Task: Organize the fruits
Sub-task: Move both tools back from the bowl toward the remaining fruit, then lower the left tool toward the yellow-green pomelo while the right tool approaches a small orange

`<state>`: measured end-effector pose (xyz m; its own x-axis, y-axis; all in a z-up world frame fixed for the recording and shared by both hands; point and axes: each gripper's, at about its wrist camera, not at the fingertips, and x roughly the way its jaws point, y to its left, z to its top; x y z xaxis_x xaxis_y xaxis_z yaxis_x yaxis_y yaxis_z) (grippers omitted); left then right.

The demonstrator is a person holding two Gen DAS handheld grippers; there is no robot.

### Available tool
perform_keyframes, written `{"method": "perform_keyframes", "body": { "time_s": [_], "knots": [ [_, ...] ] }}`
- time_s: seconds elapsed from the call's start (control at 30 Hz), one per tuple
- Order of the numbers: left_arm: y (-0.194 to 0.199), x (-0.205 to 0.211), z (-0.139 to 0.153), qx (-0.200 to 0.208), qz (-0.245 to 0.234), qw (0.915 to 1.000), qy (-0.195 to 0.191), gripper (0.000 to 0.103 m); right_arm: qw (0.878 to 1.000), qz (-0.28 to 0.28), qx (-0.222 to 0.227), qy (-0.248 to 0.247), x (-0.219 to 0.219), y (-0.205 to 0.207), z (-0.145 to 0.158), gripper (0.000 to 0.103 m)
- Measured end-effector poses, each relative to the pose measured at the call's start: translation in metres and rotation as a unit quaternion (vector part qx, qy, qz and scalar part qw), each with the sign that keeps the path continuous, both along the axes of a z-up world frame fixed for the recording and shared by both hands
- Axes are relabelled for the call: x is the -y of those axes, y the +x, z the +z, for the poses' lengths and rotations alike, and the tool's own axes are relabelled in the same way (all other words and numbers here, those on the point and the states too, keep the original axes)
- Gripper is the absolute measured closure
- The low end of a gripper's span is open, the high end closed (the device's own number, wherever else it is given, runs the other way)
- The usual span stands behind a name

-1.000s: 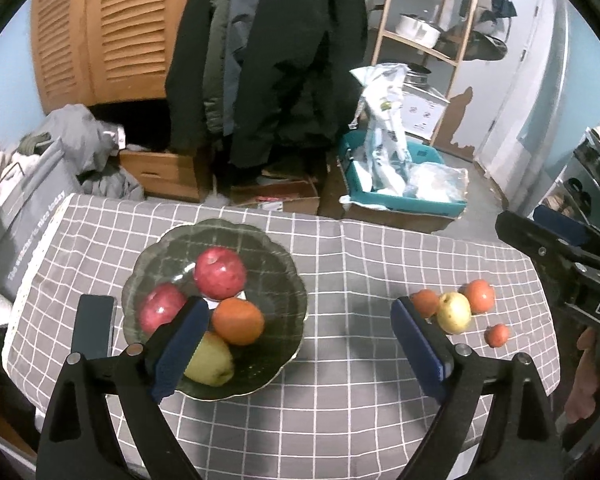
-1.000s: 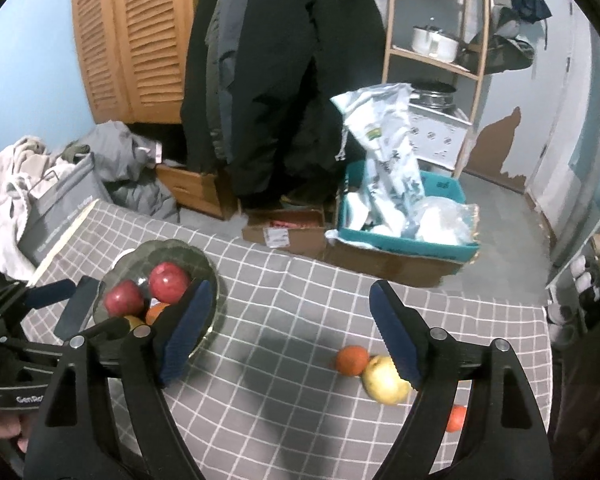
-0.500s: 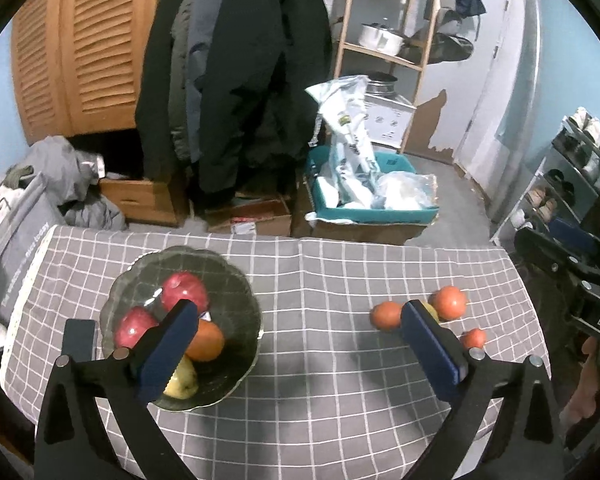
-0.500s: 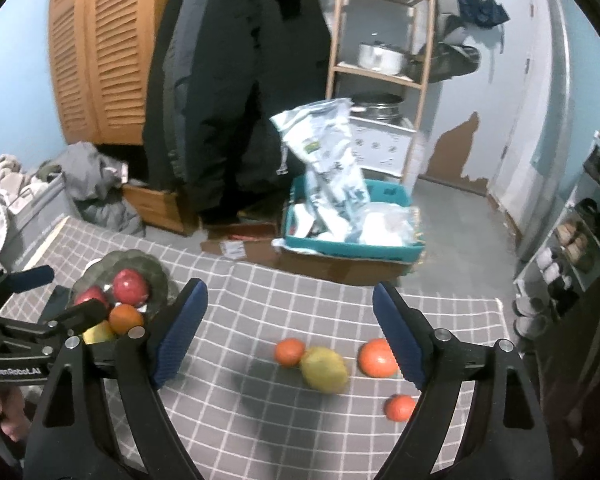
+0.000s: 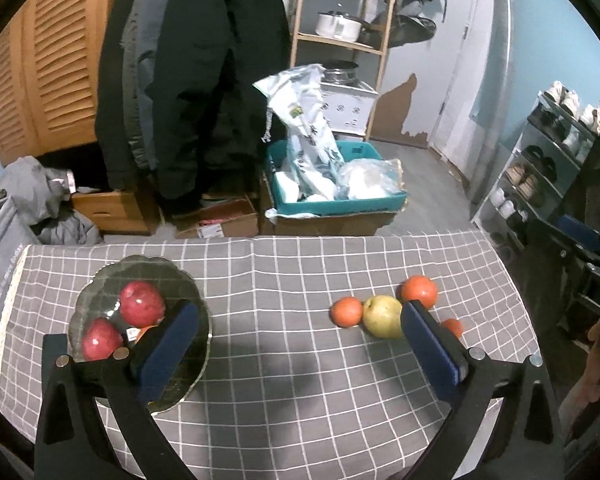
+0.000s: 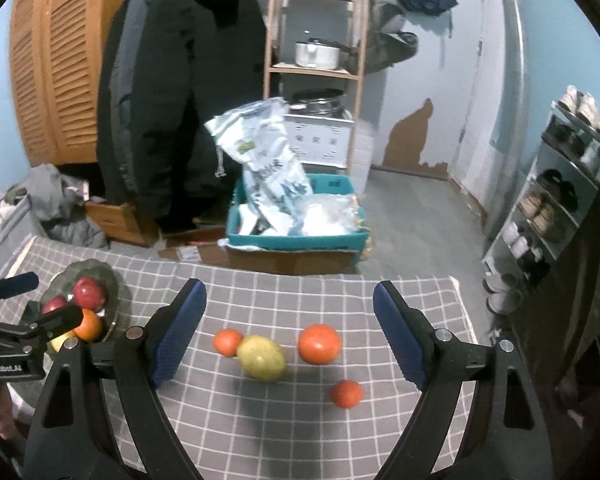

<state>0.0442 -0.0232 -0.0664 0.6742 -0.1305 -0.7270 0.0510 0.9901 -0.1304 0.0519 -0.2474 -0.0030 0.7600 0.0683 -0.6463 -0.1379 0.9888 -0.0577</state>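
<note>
A dark glass bowl (image 5: 156,276) stands on the left of the grey checked tablecloth (image 5: 292,264). It holds two red apples (image 5: 142,304), an orange (image 6: 88,326) and a yellow fruit (image 6: 62,340). On the right lie a small orange (image 5: 346,311), a yellow fruit (image 5: 382,316), a bigger orange (image 5: 419,291) and a tiny orange (image 5: 453,326). My left gripper (image 5: 298,312) hangs open and empty above the middle of the cloth, its left finger over the bowl's near side. My right gripper (image 6: 289,292) is open and empty above the loose fruit (image 6: 262,358).
Beyond the table's far edge a teal crate (image 5: 340,200) with plastic bags sits on cardboard boxes. Dark coats (image 5: 196,80) hang behind, beside a wooden shelf (image 5: 340,40). A shoe rack (image 5: 540,168) stands at the right, and clothes and a grey bag (image 5: 16,216) at the left.
Both grippers have drawn back and shifted right, so the bowl looks smaller and further left. The loose fruit now lies between the right gripper's fingers. Both pairs of jaws stand a little wider.
</note>
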Motion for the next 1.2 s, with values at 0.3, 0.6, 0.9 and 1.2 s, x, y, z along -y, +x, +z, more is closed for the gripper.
{"method": "perform_keyframes", "body": {
  "time_s": [0.3, 0.6, 0.9, 1.2],
  "knots": [
    [0.008, 0.027, -0.007, -0.009, -0.027, 0.9996, 0.004, 0.001, 0.999, -0.035, -0.007, 0.006, 0.036, -0.003, -0.006, 0.018],
    [0.020, 0.050, -0.020, -0.022, -0.044, 0.9988, 0.006, 0.001, 0.998, -0.055, -0.018, 0.010, 0.059, -0.001, -0.017, 0.018],
    [0.039, 0.070, -0.050, -0.054, -0.057, 0.9968, 0.016, 0.001, 0.995, -0.072, -0.068, 0.016, 0.081, 0.014, -0.061, 0.018],
    [0.054, 0.088, -0.091, -0.095, -0.064, 0.9929, 0.033, 0.001, 0.986, -0.091, -0.139, 0.024, 0.098, 0.032, -0.119, 0.018]
  ]
}}
